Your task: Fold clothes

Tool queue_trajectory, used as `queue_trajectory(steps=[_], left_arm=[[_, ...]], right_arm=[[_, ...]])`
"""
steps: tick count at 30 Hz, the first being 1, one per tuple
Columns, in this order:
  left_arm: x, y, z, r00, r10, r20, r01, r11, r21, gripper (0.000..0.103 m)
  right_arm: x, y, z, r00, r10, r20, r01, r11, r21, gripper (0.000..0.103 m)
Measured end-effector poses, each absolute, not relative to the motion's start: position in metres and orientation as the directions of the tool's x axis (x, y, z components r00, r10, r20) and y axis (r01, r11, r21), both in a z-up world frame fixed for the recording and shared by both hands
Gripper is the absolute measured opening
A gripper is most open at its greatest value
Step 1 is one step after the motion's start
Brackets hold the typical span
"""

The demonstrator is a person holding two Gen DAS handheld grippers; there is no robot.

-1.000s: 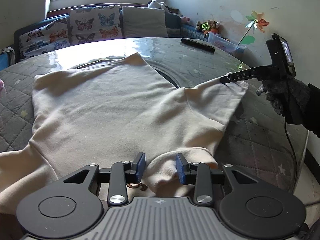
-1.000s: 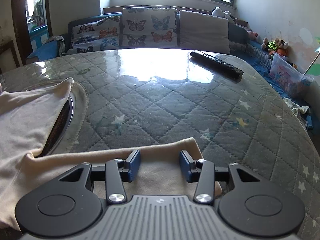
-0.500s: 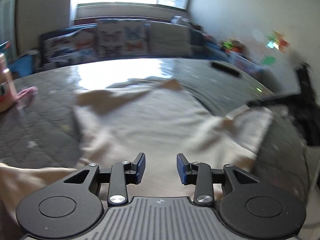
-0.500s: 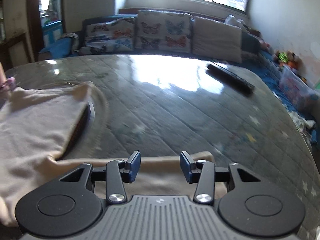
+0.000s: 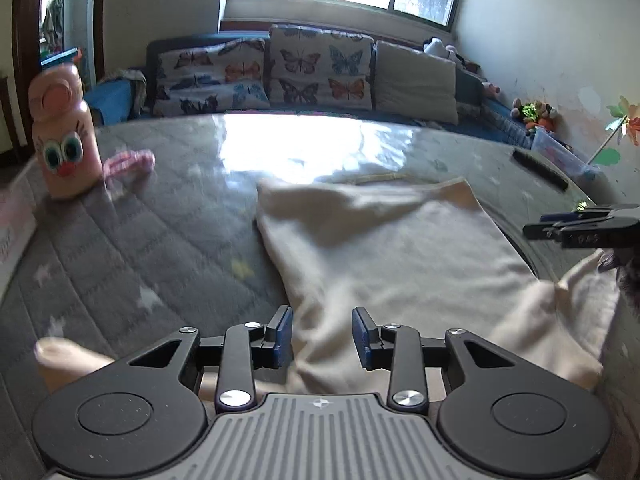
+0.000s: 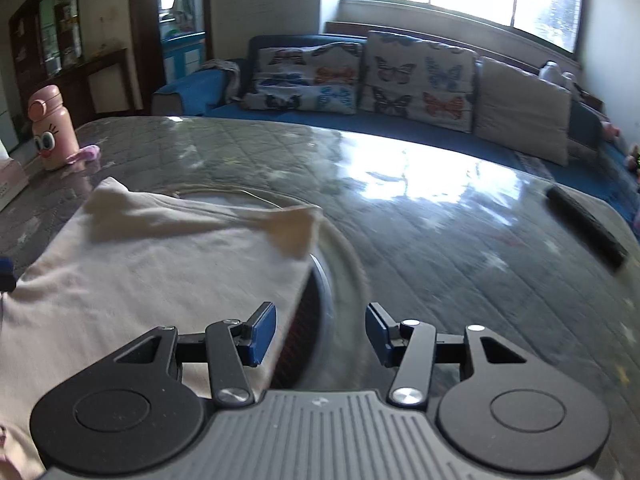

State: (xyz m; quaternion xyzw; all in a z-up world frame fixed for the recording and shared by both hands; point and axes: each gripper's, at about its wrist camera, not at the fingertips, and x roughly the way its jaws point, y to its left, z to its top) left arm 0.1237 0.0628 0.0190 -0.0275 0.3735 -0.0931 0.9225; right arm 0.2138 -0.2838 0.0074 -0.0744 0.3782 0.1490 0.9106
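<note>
The cream shirt (image 5: 400,248) lies spread on the quilted bench (image 5: 160,240). The left hand-held gripper (image 5: 322,338) hangs over its near edge, jaws apart, holding nothing. The right hand-held gripper (image 6: 322,334), open wider and empty, hangs at the shirt's right edge. Bare bench lies left and beyond. A bottle (image 5: 64,136) stands far left. The shirt's near part is hidden.

a home living room: butterfly-cushioned sofa (image 6: 360,76), stuffed toys (image 5: 532,112), quilted table (image 6: 440,232).

A grey quilted table (image 6: 440,240) carries a cream garment (image 5: 400,256) at its centre. A pink bottle (image 5: 64,136) stands at ten o'clock, a black remote (image 6: 586,224) at two.
</note>
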Motion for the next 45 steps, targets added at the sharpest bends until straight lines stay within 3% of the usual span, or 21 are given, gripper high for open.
queue_trajectory(steps=[5,9,16,18,20,21,22,24,30,35,36,39,41,43,45], left_arm=[[0.163,0.066,0.019,0.714,-0.144,-0.686,0.099,0.990,-0.104,0.037],[0.194,0.066,0.014,0.720,-0.100,-0.687,0.071,0.995,-0.070,0.044],[0.229,0.066,0.004,0.721,-0.083,-0.688,0.051,0.996,-0.067,0.043],[0.232,0.065,0.004,0.726,-0.100,-0.681,0.067,0.995,-0.075,0.043],[0.236,0.064,0.003,0.729,-0.117,-0.675,0.084,0.993,-0.082,0.032],[0.237,0.062,0.002,0.730,-0.117,-0.673,0.086,0.993,-0.079,0.015],[0.237,0.061,0.003,0.736,-0.119,-0.667,0.090,0.993,-0.078,0.008],[0.235,0.058,0.005,0.748,-0.125,-0.652,0.099,0.992,-0.076,0.003],[0.225,0.055,0.023,0.815,-0.104,-0.570,0.110,0.994,-0.024,0.002],[0.242,0.063,0.008,0.751,-0.082,-0.655,0.057,0.997,-0.060,0.006],[0.241,0.065,0.006,0.749,-0.081,-0.658,0.051,0.997,-0.064,0.012],[0.243,0.068,0.001,0.742,-0.064,-0.668,0.028,0.998,-0.064,0.041],[0.246,0.070,0.000,0.741,-0.072,-0.667,0.024,0.996,-0.080,0.043],[0.248,0.071,0.000,0.739,-0.091,-0.667,0.031,0.994,-0.101,0.043],[0.251,0.069,-0.001,0.736,-0.109,-0.668,0.043,0.993,-0.114,0.040]], right_arm=[[0.239,-0.264,0.000,0.660,0.234,-0.714,-0.349,0.937,-0.016,0.048],[0.262,-0.257,-0.010,0.662,0.239,-0.710,-0.332,0.943,0.008,0.046],[0.285,-0.261,-0.017,0.663,0.256,-0.703,-0.314,0.948,0.049,0.028],[0.285,-0.261,-0.018,0.664,0.267,-0.699,-0.322,0.945,0.056,0.018],[0.286,-0.262,-0.019,0.667,0.271,-0.694,-0.327,0.943,0.054,0.008],[0.286,-0.262,-0.019,0.672,0.267,-0.691,-0.325,0.944,0.049,0.006],[0.285,-0.263,-0.019,0.676,0.264,-0.688,-0.323,0.945,0.045,0.004],[0.283,-0.264,-0.017,0.687,0.263,-0.678,-0.322,0.946,0.042,0.003],[0.268,-0.268,0.010,0.779,0.252,-0.575,-0.309,0.951,-0.001,0.000],[0.279,-0.267,0.005,0.763,0.237,-0.601,-0.292,0.956,0.007,0.001],[0.281,-0.268,0.002,0.752,0.251,-0.609,-0.295,0.955,0.028,0.004],[0.285,-0.269,-0.005,0.732,0.271,-0.625,-0.308,0.950,0.051,0.008],[0.287,-0.268,-0.008,0.723,0.272,-0.635,-0.309,0.949,0.054,0.014],[0.290,-0.267,-0.012,0.716,0.270,-0.644,-0.305,0.951,0.059,0.027],[0.292,-0.266,-0.014,0.709,0.272,-0.650,-0.301,0.951,0.070,0.031]])
